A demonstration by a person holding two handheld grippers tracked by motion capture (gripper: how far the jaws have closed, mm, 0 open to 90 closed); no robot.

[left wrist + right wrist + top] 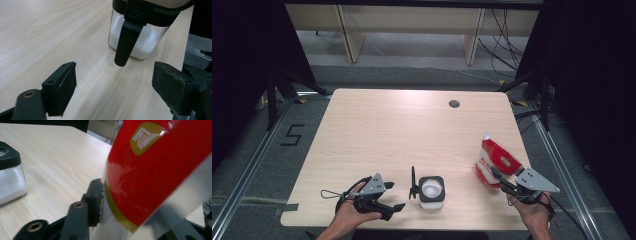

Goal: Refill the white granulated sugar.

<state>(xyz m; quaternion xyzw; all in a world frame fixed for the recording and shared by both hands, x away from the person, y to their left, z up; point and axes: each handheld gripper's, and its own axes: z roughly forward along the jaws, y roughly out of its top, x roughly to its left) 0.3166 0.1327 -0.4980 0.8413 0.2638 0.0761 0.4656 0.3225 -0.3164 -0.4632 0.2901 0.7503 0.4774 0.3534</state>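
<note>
Right gripper (pixel 503 181) around the red-and-white plastic refill pouch (pixel 496 161)

Its 2 jaws flank the pouch, one pad touching, at lower right; the left gripper (pixel 398 196) gapes empty, lower left, beside the clear black-lidded jar of white powder (pixel 431 191).

A pale wooden table (pixel 402 130) with rounded corners has a round dark hole (pixel 454 104) near its far right edge; beyond it stand light wooden legs (pixel 348 35) on a grey floor (pixel 412 75); cables (pixel 507 40) trail at far right; a "5" (pixel 292 135) marks the floor at left.
</note>
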